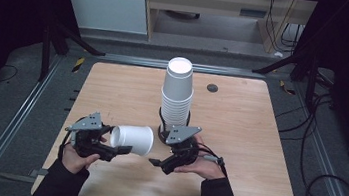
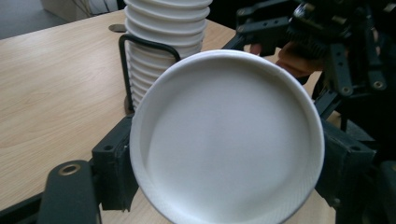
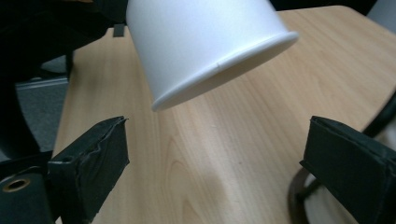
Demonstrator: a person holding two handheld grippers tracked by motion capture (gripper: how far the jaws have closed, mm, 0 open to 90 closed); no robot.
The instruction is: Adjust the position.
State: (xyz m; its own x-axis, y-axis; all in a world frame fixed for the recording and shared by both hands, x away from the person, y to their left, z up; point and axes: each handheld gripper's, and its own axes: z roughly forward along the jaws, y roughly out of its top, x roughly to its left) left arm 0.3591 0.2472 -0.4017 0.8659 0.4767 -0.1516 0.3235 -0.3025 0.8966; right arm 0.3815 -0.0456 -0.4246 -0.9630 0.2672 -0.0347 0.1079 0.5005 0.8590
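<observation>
1. My left gripper is clenched on a single white paper cup, which lies on its side in the air above the near part of the tabletop, left of the middle.
2. In the left gripper view the cup's flat bottom faces the camera, and my two black jaws press against it from either side.
3. In the high view the cup's open rim points right, toward my right gripper.
4. My right gripper is released: in the right gripper view its two jaws stand wide apart with bare wood between them, and the cup hangs just ahead of them, not touching either.
5. My right hand rests near the tabletop's near edge, a little right of the middle.
6. A tall stack of white cups stands upside down in a black wire holder at about the middle of the tabletop, just beyond my right gripper.
7. In the left gripper view the stack rises right behind the held cup, with the holder's wire loop around it
8. A small dark round disc sits toward the far edge, right of the stack
</observation>
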